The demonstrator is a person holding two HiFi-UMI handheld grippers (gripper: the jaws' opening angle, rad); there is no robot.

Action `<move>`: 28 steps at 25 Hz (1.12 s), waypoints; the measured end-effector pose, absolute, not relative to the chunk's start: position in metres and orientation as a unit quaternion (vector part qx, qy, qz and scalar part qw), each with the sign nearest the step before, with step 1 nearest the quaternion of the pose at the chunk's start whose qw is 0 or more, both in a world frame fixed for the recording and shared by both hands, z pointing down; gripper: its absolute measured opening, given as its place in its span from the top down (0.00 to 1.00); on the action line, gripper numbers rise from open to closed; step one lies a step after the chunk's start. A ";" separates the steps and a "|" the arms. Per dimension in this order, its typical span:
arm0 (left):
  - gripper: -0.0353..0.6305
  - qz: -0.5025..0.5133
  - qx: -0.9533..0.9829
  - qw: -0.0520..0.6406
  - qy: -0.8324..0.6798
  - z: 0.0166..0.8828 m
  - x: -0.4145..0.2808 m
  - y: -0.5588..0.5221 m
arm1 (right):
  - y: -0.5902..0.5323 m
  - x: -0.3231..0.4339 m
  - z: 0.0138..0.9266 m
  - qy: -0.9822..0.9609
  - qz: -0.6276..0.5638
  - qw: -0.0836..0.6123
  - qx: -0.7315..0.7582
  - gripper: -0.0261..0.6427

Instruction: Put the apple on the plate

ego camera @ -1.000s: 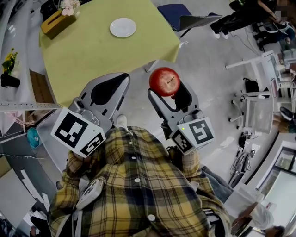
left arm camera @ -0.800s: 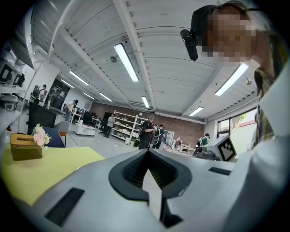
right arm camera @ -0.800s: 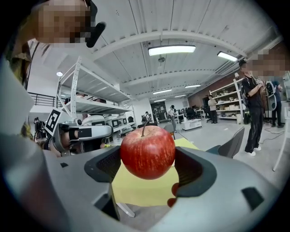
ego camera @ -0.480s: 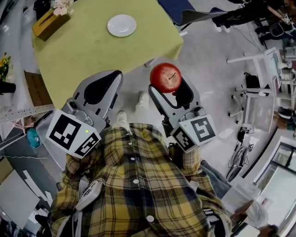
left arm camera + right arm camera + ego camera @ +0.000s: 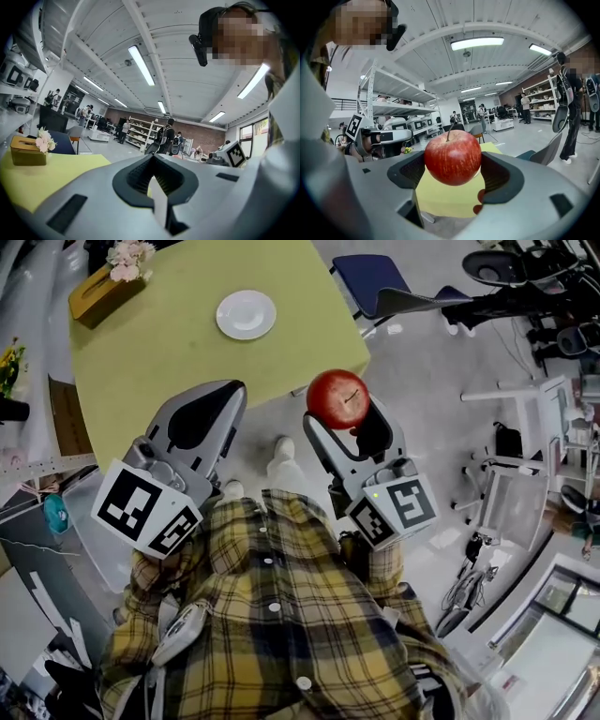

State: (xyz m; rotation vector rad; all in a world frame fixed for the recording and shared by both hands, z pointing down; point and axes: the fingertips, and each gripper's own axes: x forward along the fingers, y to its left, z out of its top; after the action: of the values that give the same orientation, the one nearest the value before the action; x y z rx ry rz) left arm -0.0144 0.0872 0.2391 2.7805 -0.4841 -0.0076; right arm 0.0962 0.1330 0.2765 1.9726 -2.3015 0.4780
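While I hold both tools low in front of my plaid shirt (image 5: 272,615), the right gripper (image 5: 342,416) points forward and slightly up, its jaws closed against the two sides of the apple (image 5: 452,157), which sits stem-up between them. The left gripper (image 5: 225,395) lies level with it on the other side, angled toward the table (image 5: 169,352). Its jaws are pressed together with nothing between them.

From the head view the apple hangs over grey floor (image 5: 422,381), just off the table's near corner and well apart from the plate (image 5: 247,314). The plate is white and bare, and sits toward the far side of the yellow-green tabletop. A wooden tissue box (image 5: 98,292) topped with pale flowers stands at the far left corner. A blue chair (image 5: 375,282) stands beyond the table's right edge. The room is a large workshop with strip lights overhead, metal shelving (image 5: 389,105), and people standing in the distance.
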 end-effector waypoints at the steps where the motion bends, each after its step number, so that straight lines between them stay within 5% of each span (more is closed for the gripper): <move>1: 0.95 -0.004 0.972 0.157 -0.172 0.236 -0.006 0.084 | 0.129 0.104 0.274 -0.752 0.154 0.037 0.639 0.42; 13: 0.95 -0.023 0.958 0.153 -0.243 0.218 0.077 0.060 | 0.089 0.189 0.260 -0.804 0.145 0.048 0.575 0.42; 28: 0.95 -0.009 0.924 0.158 -0.347 0.235 0.061 0.033 | 0.044 0.188 0.284 -0.849 0.170 0.059 0.497 0.42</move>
State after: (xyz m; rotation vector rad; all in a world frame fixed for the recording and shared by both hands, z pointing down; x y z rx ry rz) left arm 0.0610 0.0334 0.2351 2.6428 -0.9936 -0.0259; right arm 0.1876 0.0441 0.2841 1.5045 -2.5711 0.5164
